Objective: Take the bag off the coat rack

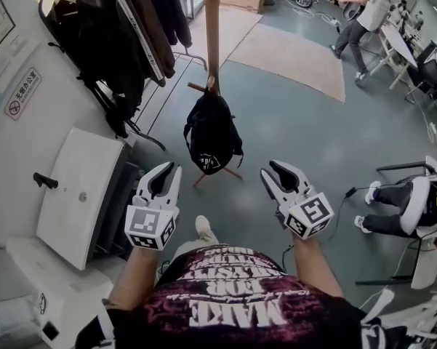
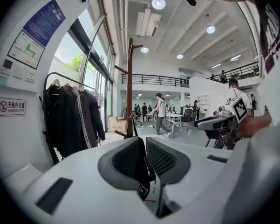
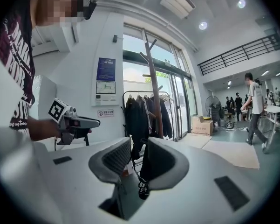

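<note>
A black bag [image 1: 212, 133] hangs from a peg low on the wooden coat rack pole [image 1: 212, 27]. Both grippers are held in front of it at about bag height, neither touching it. My left gripper [image 1: 169, 170] is just left of the bag, its jaws a narrow gap apart and empty. My right gripper [image 1: 270, 170] is to the right, also slightly open and empty. In the left gripper view the bag [image 2: 142, 171] shows through the gap of the left gripper [image 2: 139, 146]. The right gripper [image 3: 138, 148] frames the bag [image 3: 136, 160] and pole [image 3: 153, 87] the same way.
A metal garment rack with dark jackets [image 1: 116, 27] stands at the left wall. A white cabinet [image 1: 80, 195] is close by on my left. A seated person [image 1: 407, 202] is at the right, another person [image 1: 367, 13] walks at the back near a beige mat [image 1: 291, 53].
</note>
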The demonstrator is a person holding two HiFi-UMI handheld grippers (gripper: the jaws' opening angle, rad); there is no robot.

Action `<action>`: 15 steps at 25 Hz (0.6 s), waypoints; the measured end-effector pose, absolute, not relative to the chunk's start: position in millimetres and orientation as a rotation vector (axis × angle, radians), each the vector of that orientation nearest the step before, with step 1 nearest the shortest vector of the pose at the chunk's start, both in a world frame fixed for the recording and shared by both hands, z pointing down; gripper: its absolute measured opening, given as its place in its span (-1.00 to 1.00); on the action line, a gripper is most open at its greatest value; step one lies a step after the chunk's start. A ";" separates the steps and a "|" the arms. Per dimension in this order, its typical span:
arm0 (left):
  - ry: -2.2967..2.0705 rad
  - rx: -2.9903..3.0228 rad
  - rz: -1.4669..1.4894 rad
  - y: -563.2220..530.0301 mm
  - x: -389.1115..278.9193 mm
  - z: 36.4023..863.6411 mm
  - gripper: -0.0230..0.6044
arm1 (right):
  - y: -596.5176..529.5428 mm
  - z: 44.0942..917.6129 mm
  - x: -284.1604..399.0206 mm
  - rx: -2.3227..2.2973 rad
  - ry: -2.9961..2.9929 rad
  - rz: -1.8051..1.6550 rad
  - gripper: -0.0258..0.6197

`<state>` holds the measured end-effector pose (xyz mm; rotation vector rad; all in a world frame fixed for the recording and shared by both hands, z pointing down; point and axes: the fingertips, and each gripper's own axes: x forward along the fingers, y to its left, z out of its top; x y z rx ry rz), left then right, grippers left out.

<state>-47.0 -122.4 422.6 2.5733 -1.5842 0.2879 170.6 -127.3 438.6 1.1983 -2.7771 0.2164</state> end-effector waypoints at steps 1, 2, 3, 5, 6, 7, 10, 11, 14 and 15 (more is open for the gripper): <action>-1.577 2.577 0.289 -128.2 -46.9 422.6 -0.76 | -132.1 439.7 170.1 1.199 -2.774 0.222 -0.54; -1.570 2.581 0.290 -133.9 -46.6 422.6 -0.76 | -136.6 440.9 169.8 1.200 -2.770 0.227 -0.54; -1.565 2.584 0.290 -139.5 -46.6 422.6 -0.76 | -141.1 441.8 169.6 1.202 -2.766 0.230 -0.54; -1.559 2.586 0.292 -150.5 -48.0 422.8 -0.76 | -150.6 441.9 168.5 1.209 -2.762 0.232 -0.54; -1.556 2.586 0.293 -155.7 -49.0 422.9 -0.76 | -155.4 441.1 167.5 1.213 -2.761 0.230 -0.54; -1.551 2.588 0.294 -160.8 -49.8 422.8 -0.76 | -160.3 440.0 166.5 1.218 -2.760 0.228 -0.54; -1.535 2.600 0.298 -175.7 -51.6 421.5 -0.76 | -175.3 437.2 163.7 1.234 -2.756 0.225 -0.54; -1.532 2.604 0.297 -180.5 -52.6 420.8 -0.76 | -180.0 436.6 162.7 1.239 -2.755 0.226 -0.54; -1.528 2.614 0.287 -193.0 -57.2 417.9 -0.76 | -191.5 434.9 157.6 1.250 -2.751 0.225 -0.54; -1.527 2.617 0.282 -196.6 -59.1 417.1 -0.76 | -194.8 434.0 155.0 1.253 -2.750 0.223 -0.54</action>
